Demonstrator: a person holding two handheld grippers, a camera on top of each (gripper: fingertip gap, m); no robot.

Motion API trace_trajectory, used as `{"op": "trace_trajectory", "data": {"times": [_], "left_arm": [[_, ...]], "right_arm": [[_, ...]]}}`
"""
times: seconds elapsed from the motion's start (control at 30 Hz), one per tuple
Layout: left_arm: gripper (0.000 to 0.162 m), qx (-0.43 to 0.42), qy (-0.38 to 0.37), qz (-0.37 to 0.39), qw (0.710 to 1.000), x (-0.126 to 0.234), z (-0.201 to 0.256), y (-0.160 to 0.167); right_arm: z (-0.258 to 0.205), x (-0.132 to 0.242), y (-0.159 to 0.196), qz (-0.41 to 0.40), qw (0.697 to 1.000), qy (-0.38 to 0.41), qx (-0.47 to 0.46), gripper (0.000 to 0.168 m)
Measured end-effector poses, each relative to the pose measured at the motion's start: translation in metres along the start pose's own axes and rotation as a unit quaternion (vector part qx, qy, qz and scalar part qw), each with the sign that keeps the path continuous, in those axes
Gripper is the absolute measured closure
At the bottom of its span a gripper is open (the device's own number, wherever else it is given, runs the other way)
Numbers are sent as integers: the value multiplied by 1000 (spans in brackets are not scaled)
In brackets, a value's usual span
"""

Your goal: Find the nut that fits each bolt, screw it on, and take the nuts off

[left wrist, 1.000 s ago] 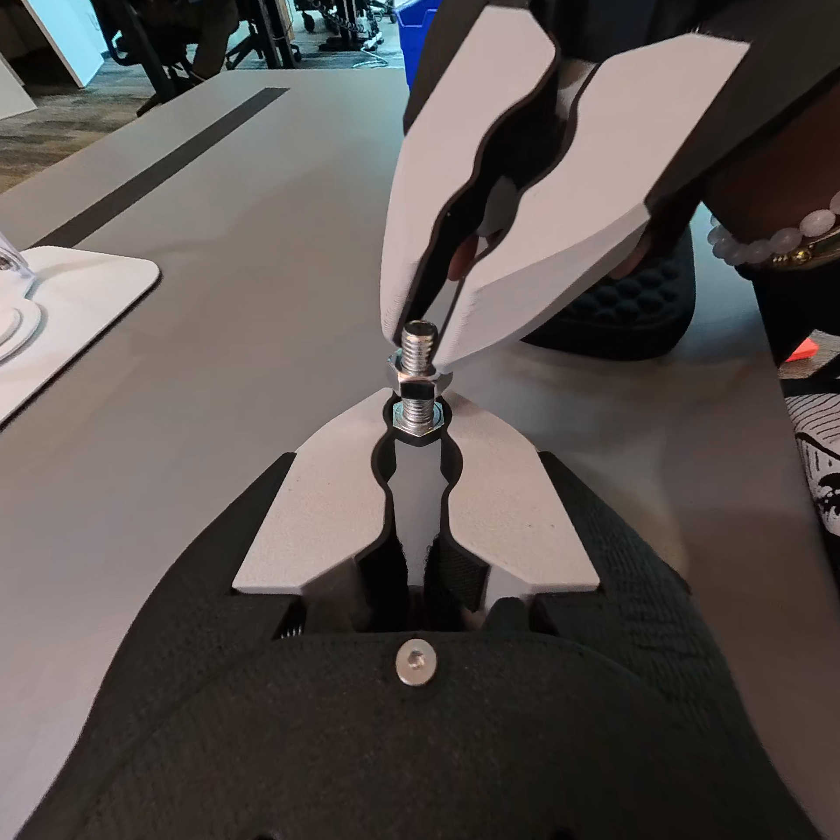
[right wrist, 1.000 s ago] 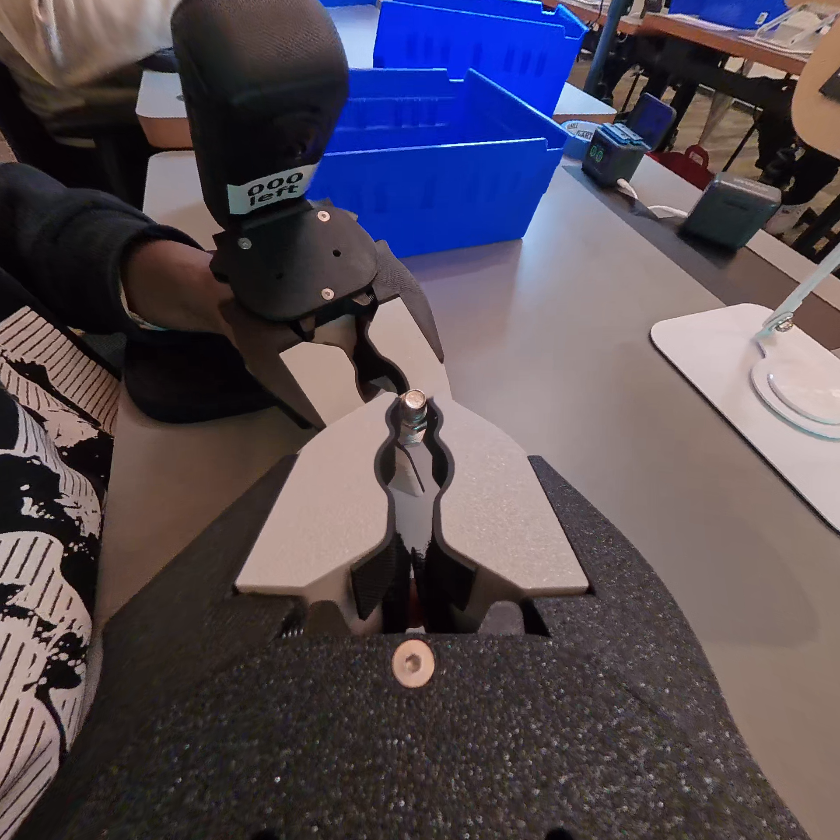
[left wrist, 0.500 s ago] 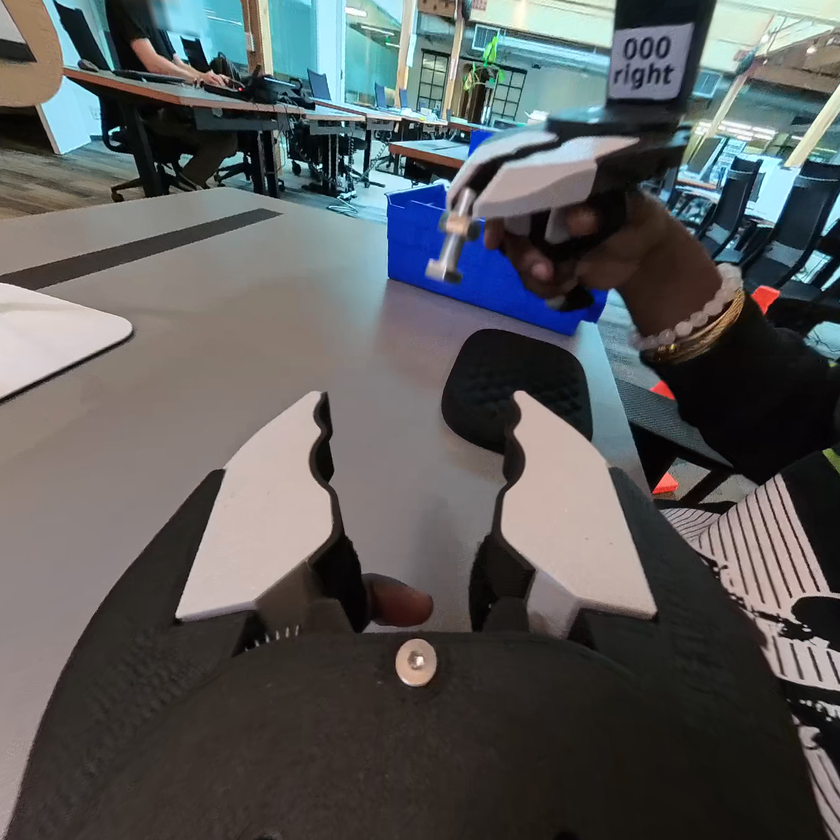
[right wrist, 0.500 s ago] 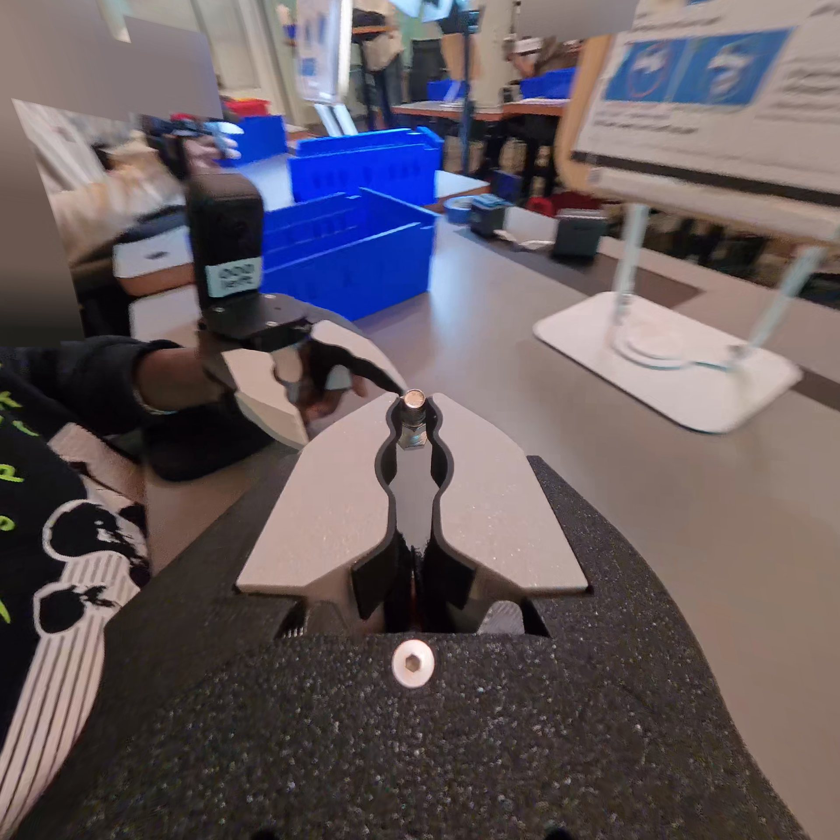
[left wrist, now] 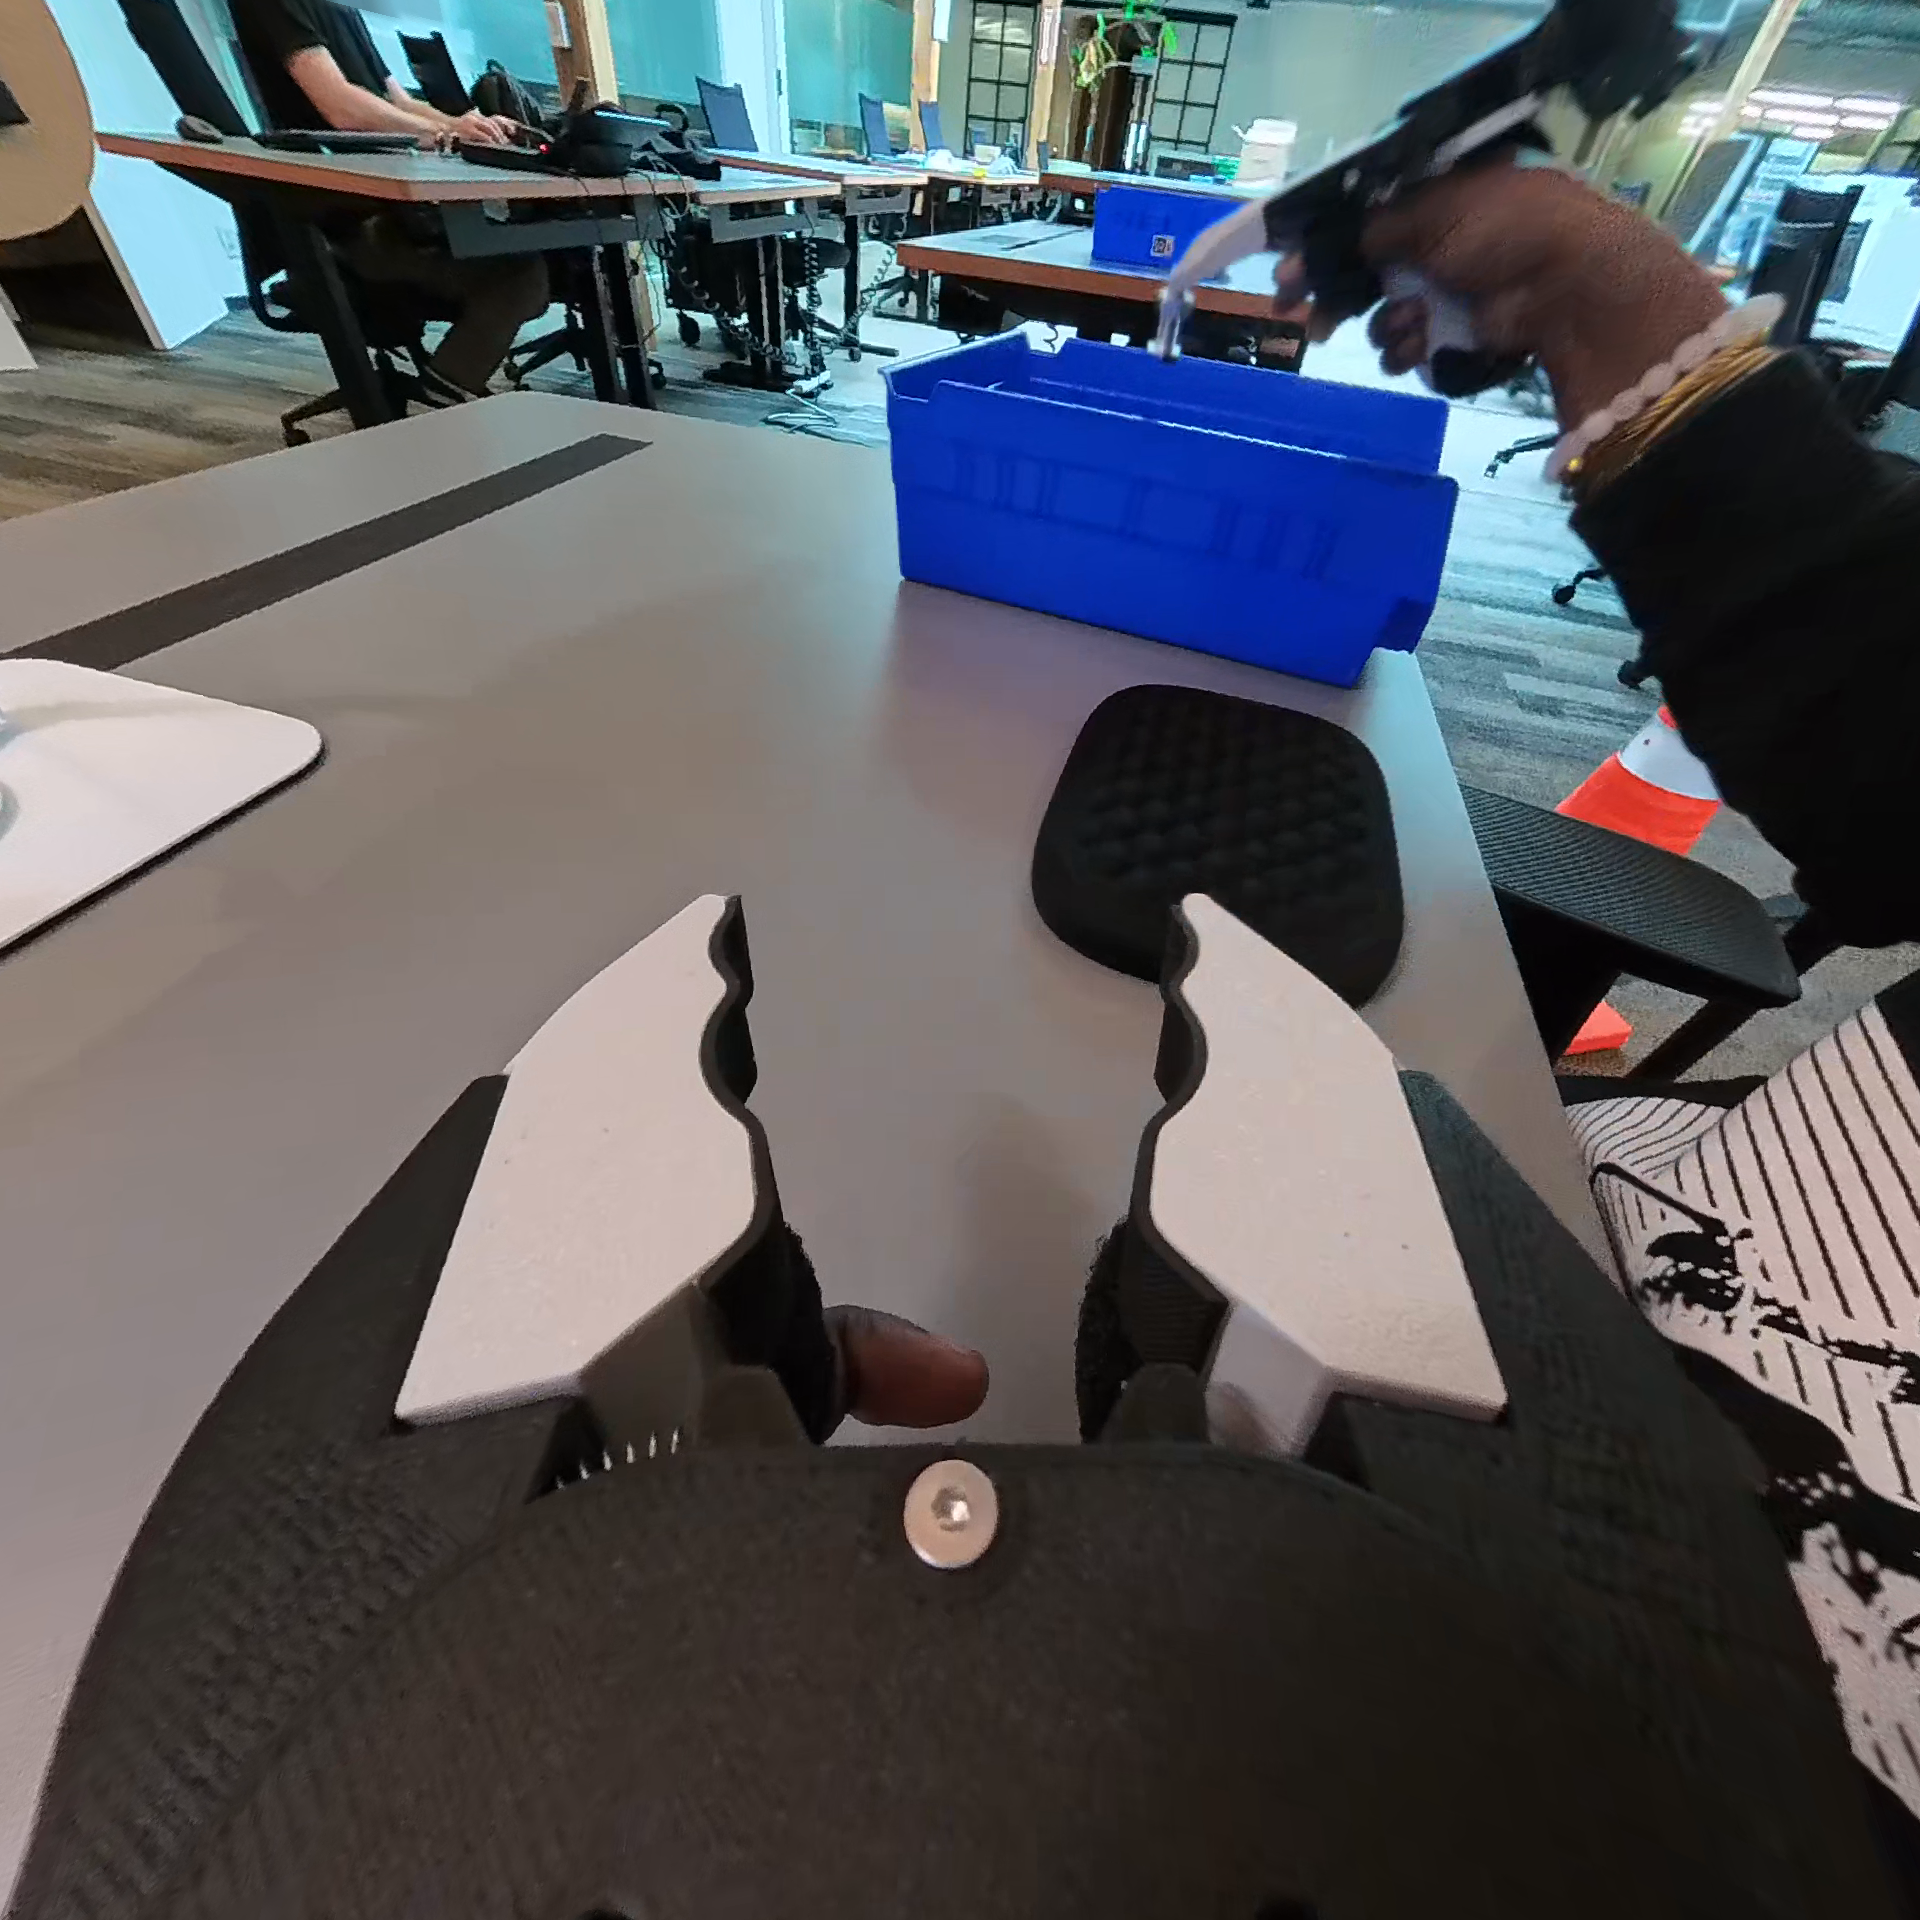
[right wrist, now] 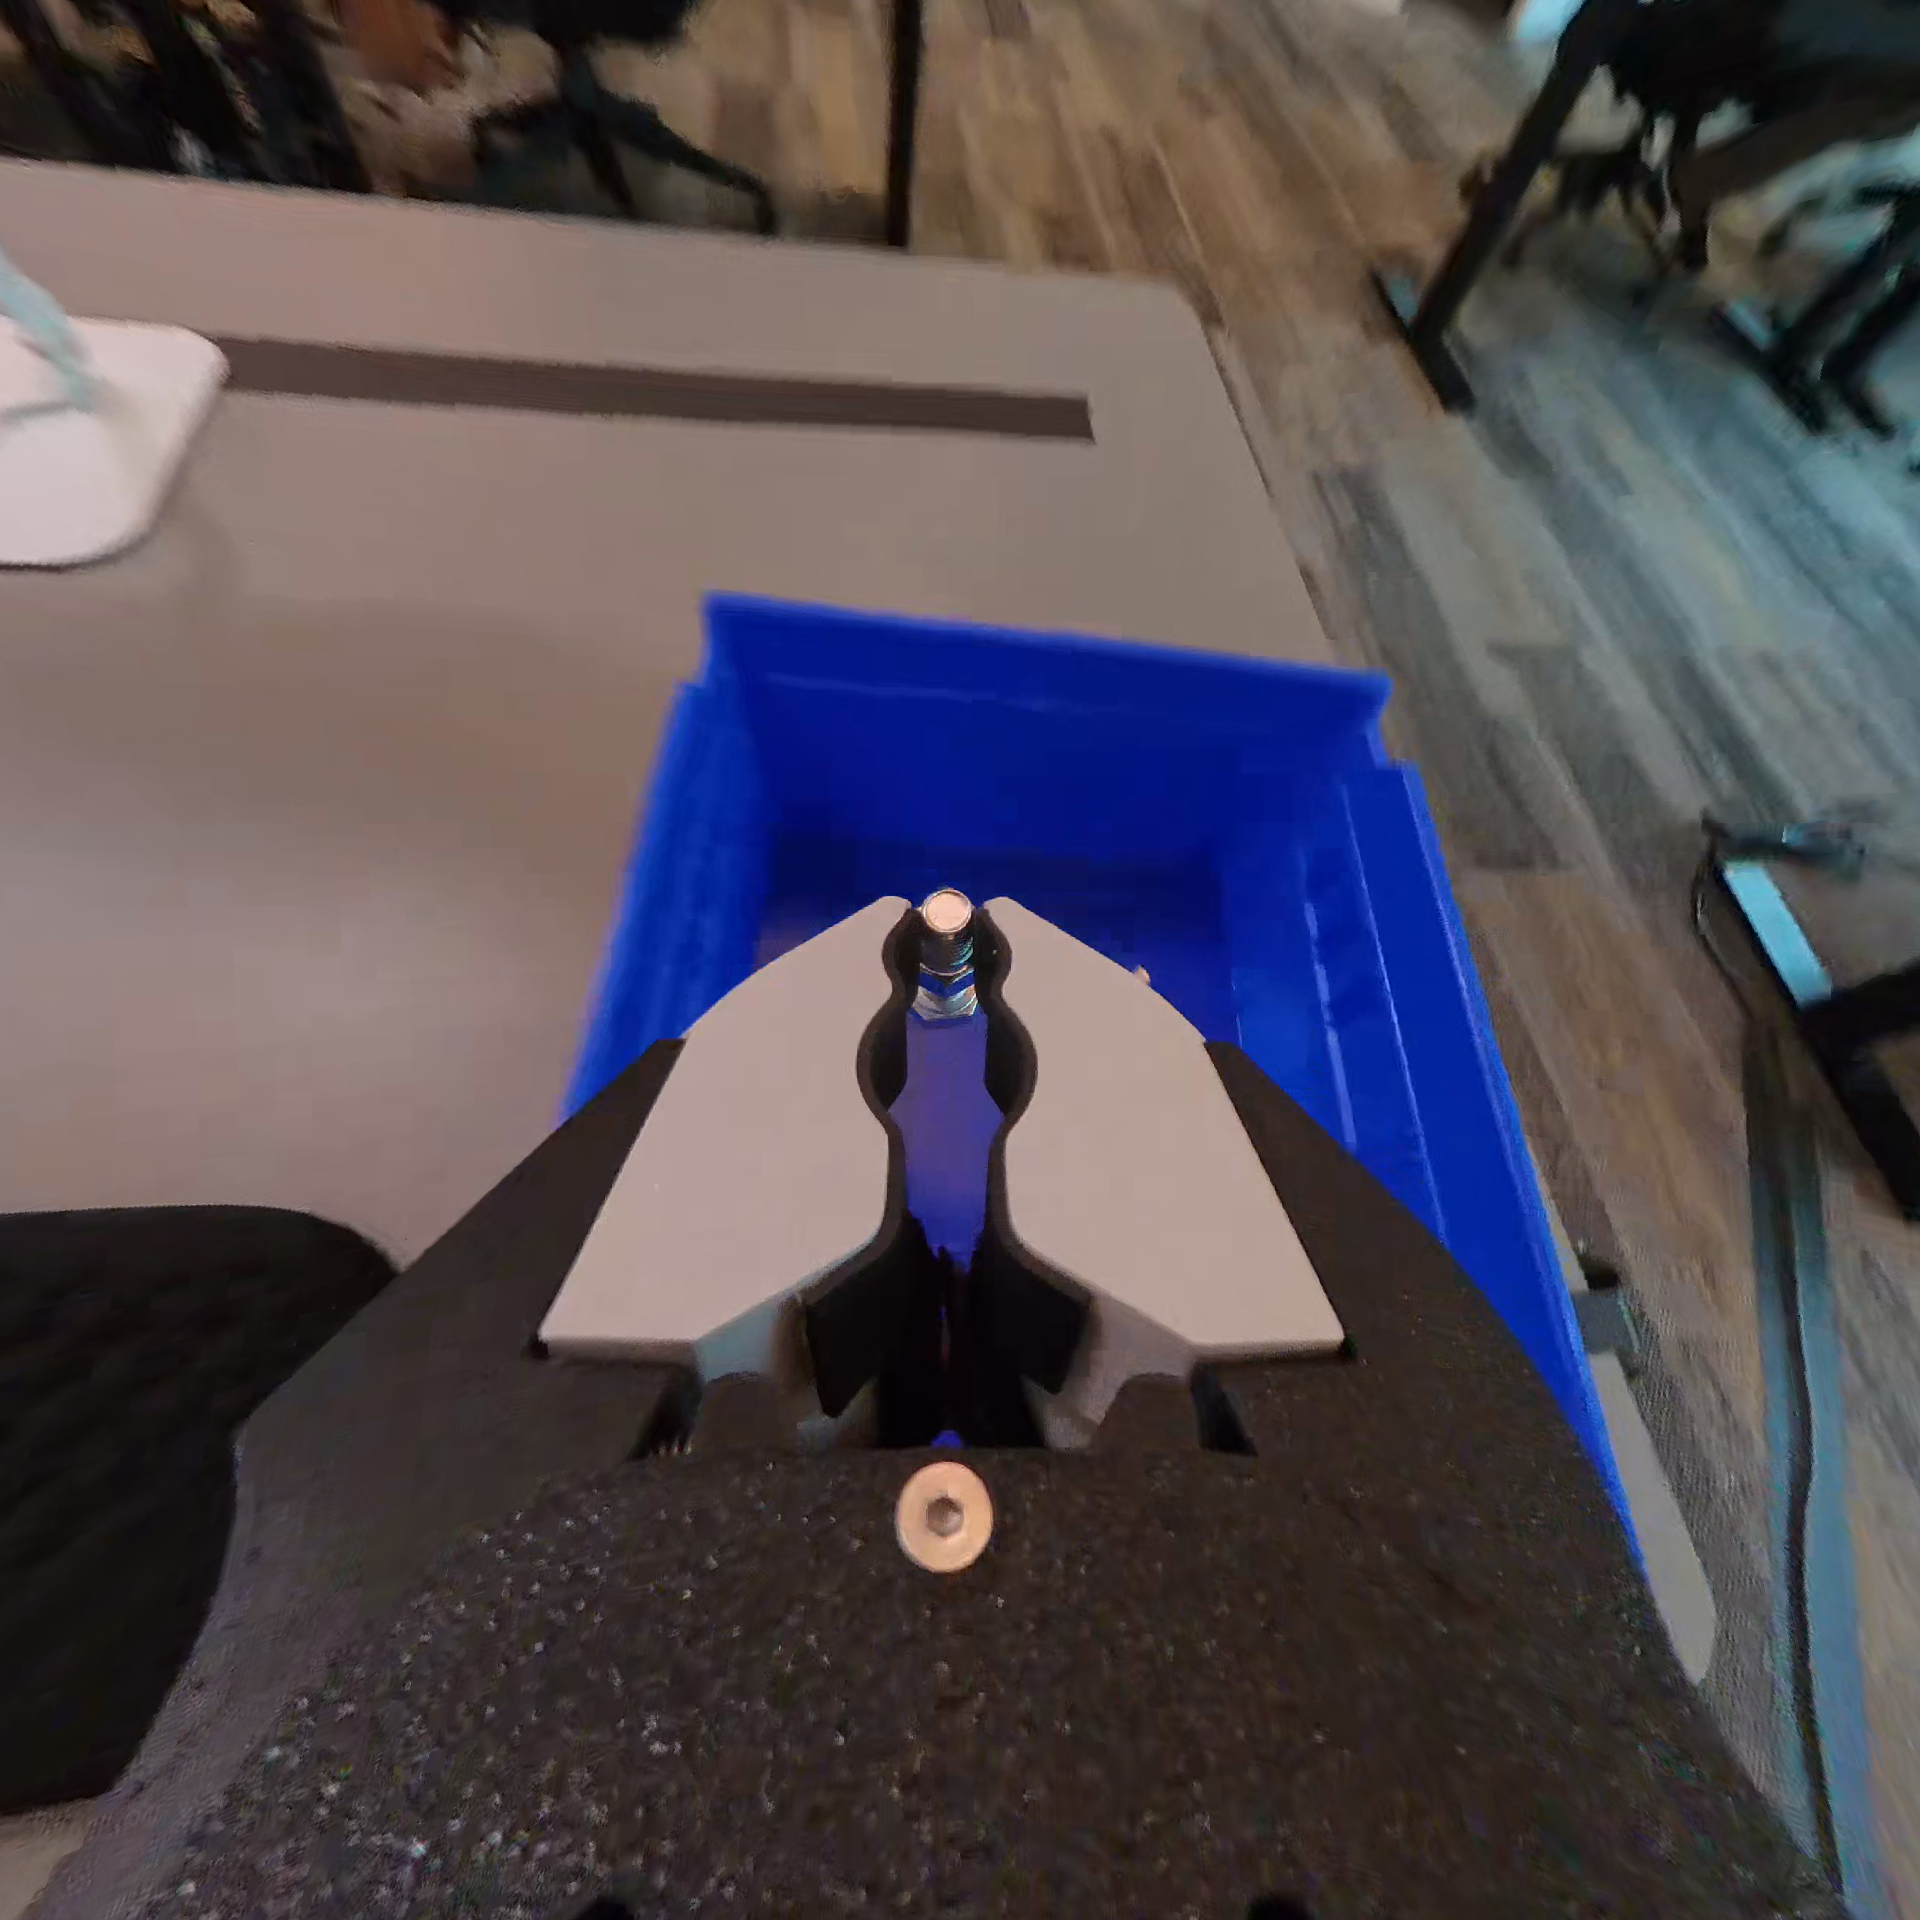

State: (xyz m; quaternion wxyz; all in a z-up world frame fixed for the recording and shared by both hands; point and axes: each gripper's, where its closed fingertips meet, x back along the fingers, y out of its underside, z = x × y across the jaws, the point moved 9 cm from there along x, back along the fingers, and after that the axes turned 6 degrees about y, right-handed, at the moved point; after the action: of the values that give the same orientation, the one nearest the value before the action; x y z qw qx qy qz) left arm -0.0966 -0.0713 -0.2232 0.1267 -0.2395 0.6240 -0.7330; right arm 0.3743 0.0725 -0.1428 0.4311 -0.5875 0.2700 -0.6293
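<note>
The bolt (right wrist: pixel 945 940) is a short silver piece with a flat, bright end face, a threaded shank and a hex nut (right wrist: pixel 943 995) sitting on the thread just below the tip. It is pinched between the fingertips of the right claw (right wrist: pixel 945 920), whose jaws are drawn nearly together around it, and it hangs over the open blue bin (right wrist: pixel 1340 831) at the far right edge of the grey bench (right wrist: pixel 364 727). The lower part of the bolt is hidden behind the nut and the claw's fingers, so its head cannot be made out here.

In the left wrist view the right claw (left wrist: pixel 1205 260) is blurred, with the bolt (left wrist: pixel 1172 327) showing only as a pale streak above the bin (left wrist: pixel 1164 520). The left claw (left wrist: pixel 956 935) stands wide open and holds nothing, above the bench (left wrist: pixel 623 727) near a black textured pad (left wrist: pixel 1216 821). A white base plate (left wrist: pixel 125 769) is cut off at the left edge. The bin's floor is in shadow and its contents are hard to read.
</note>
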Motion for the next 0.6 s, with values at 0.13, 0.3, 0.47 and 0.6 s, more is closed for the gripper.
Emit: {"op": "trace_trajectory", "data": {"times": [0.13, 0.3, 0.47, 0.6], "left_arm": [[90, 7, 11, -10, 1000, 0, 0, 2], [91, 2, 11, -13, 1000, -1, 0, 3], [91, -5, 7, -12, 1000, 0, 0, 2], [91, -4, 8, -13, 1000, 0, 0, 2]], "right_arm": [[20, -36, 31, -56, 997, 39, -47, 158], [33, -65, 54, -117, 989, 58, -66, 158], [39, -78, 66, -131, 986, 58, -81, 158], [39, -78, 68, -135, 986, 63, -73, 158]]}}
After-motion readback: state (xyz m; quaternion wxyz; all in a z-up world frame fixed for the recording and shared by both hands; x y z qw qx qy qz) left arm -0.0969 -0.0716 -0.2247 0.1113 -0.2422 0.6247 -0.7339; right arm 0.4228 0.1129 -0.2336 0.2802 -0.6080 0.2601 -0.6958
